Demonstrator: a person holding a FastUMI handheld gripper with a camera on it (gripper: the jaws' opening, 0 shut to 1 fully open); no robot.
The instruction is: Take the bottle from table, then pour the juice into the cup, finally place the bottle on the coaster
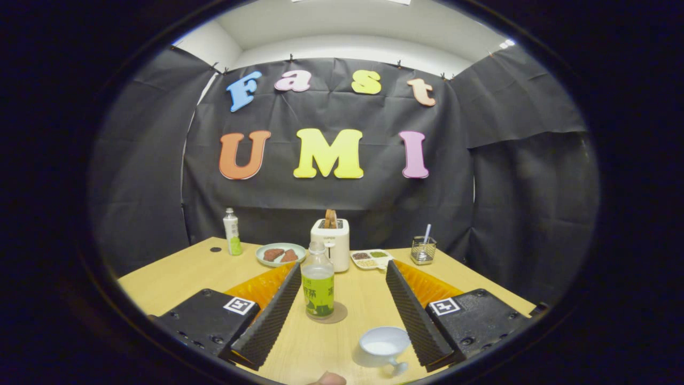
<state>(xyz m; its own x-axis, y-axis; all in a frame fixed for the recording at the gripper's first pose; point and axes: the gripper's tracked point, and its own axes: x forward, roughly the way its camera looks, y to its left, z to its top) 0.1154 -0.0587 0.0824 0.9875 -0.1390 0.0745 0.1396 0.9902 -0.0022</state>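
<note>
i see the gripper (342,310) released, the upright bottle (318,289) standing on the coaster (336,315) between its fingers, nearer the left one.

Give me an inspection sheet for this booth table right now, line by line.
Surface: wooden table, small dark spot near the far bottle.
Job's things: juice bottle upright on a round coaster; white cup beside the right finger.
Clutter: second bottle, plate of food, toaster, divided snack tray, wire holder.
Grippers: hand-held gripper open, bottle between its fingers, untouched.
Cables: nothing seen.
Surroundings: black cloth wall.
</note>
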